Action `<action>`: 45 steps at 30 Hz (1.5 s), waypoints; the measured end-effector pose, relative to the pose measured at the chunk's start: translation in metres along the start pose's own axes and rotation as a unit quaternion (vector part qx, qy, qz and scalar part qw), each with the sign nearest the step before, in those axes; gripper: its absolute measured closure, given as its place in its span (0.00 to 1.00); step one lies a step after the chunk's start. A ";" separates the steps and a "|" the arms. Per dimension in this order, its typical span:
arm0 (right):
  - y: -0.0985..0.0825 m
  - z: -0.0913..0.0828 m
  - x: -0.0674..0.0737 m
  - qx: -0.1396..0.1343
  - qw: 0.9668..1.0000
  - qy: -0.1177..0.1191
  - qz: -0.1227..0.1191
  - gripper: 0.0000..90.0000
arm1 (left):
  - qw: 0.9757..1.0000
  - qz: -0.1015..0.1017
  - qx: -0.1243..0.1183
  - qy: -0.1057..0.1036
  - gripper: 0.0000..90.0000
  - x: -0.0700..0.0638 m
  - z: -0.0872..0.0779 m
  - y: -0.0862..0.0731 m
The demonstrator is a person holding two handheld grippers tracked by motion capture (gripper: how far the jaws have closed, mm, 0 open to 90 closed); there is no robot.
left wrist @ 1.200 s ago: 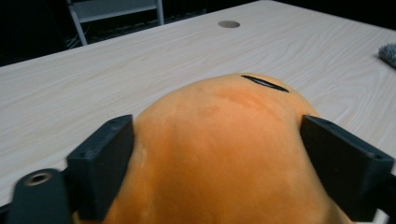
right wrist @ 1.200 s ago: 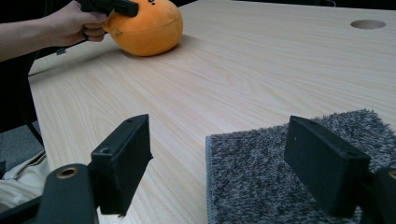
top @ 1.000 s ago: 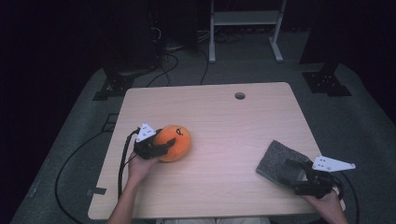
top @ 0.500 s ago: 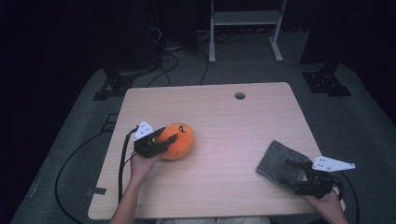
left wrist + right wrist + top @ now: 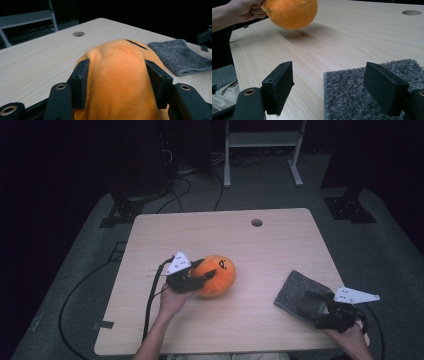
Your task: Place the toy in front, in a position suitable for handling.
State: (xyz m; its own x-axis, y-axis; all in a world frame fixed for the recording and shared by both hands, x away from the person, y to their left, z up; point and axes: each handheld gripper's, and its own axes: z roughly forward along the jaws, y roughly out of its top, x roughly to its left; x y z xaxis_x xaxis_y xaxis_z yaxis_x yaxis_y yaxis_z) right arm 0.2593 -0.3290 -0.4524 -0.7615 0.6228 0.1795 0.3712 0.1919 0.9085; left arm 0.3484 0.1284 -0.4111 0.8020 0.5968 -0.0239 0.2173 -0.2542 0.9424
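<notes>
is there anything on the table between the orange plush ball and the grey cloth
Nothing visible. The left gripper is shut on the orange plush ball, held just above the table; bare wood runs from there to the grey cloth, where the open right gripper waits.

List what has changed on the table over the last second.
The left tongs have closed on the orange plush ball, squeezing a fold of it, and carried it right, toward the table's middle, and off the table; the right gripper view shows its shadow beneath it. The right tongs stayed open at the grey cloth, which has not moved.
</notes>
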 end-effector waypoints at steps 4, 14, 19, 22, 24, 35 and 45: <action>0.000 0.000 0.000 0.000 1.000 0.001 0.000 0.25 | 1.000 0.001 0.000 -0.016 0.48 -0.012 0.009 -0.002; 0.000 0.001 0.000 0.003 1.000 0.002 -0.001 0.25 | 0.999 0.009 0.017 -0.034 0.47 -0.025 0.021 -0.009; 0.000 0.002 -0.001 0.004 1.000 0.002 0.000 0.25 | 0.998 0.012 0.036 -0.041 0.42 -0.029 0.026 -0.019; 0.001 0.003 -0.002 0.004 1.000 0.003 0.000 0.25 | 0.998 0.009 0.042 -0.043 0.36 -0.028 0.025 -0.017; 0.003 0.004 -0.002 0.007 1.000 0.001 -0.005 0.25 | 0.998 0.013 0.045 -0.044 0.30 -0.028 0.024 -0.016; 0.017 0.029 -0.016 0.033 0.999 -0.017 -0.017 0.25 | 0.999 0.015 0.023 -0.046 0.14 -0.028 0.007 -0.010; 0.012 0.052 -0.030 0.111 0.992 -0.046 -0.026 0.31 | 0.998 0.017 0.032 -0.043 0.12 -0.025 -0.007 -0.017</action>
State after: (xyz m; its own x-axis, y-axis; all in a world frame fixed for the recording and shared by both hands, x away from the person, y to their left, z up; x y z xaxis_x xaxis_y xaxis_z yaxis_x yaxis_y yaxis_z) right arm 0.3147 -0.3058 -0.4662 -0.7348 0.6723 0.0901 0.4479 0.3812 0.8088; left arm 0.3202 0.1232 -0.4242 0.8538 0.5201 -0.0239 0.2228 -0.3235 0.9196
